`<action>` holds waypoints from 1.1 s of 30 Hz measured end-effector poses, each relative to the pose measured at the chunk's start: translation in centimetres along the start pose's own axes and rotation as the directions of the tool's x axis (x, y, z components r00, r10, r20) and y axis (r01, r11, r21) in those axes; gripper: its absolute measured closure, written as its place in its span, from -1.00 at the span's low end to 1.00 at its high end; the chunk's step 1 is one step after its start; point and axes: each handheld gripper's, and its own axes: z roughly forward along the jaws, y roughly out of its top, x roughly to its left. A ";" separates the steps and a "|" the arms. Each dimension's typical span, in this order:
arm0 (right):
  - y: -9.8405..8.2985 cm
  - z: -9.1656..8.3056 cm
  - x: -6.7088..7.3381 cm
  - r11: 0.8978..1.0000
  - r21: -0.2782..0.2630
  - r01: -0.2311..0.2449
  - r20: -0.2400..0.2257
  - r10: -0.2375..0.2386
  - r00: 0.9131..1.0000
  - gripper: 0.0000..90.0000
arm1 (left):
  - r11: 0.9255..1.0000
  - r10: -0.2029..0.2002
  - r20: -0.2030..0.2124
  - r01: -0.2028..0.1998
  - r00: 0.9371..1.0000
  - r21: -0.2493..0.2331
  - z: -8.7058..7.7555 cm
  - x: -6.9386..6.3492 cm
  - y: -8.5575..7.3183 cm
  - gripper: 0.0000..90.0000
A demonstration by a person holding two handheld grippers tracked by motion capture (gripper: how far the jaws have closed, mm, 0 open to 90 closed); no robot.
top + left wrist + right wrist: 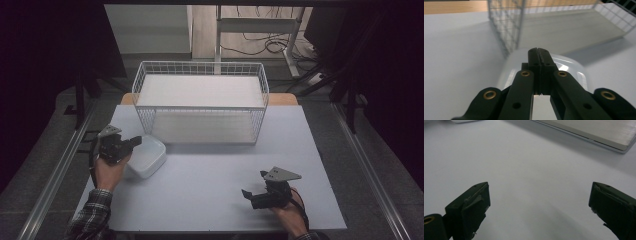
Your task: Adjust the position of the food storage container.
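A white, rounded-square dish sits on the left of the white table. My left gripper is at the dish's left rim, held by a hand in a plaid sleeve. In the left gripper view its jaws are pressed flat together above the dish, with nothing visible between the pads. My right gripper rests low near the table's front right, pointing left. Its jaws stand wide apart over bare table, with nothing between them.
A white wire basket with a pale board inside stands at the back middle of the table, just behind the dish. Its wire corner rises close ahead of the left jaws. The board's edge lies far ahead of the right jaws.
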 end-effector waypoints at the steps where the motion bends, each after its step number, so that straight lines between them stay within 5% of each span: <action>1: 0.0 0.0 0.0 1.000 0.002 0.000 0.000 0.000 1.000 -0.93 | 1.000 0.000 0.000 0.000 1.000 0.000 0.0 0.0 0.0 0.99; 8: 0.0 0.1 0.0 1.000 0.006 0.005 -0.004 -0.005 1.000 -0.93 | 0.998 -0.005 -0.061 0.008 0.998 0.054 1.7 2.0 0.8 0.99; 21: 0.0 0.2 0.1 1.000 0.010 0.007 -0.009 -0.006 1.000 -0.92 | 0.996 -0.021 -0.066 0.027 0.998 0.088 2.9 2.7 1.3 1.00; 27: 0.0 0.2 0.1 1.000 0.012 0.008 -0.011 -0.007 1.000 -0.92 | 0.996 -0.021 -0.026 0.024 0.999 0.089 3.2 2.1 1.3 1.00; 33: 0.0 0.2 0.1 1.000 0.011 0.007 -0.011 -0.007 1.000 -0.92 | 0.995 0.007 0.050 -0.012 0.999 0.100 3.5 0.1 1.0 1.00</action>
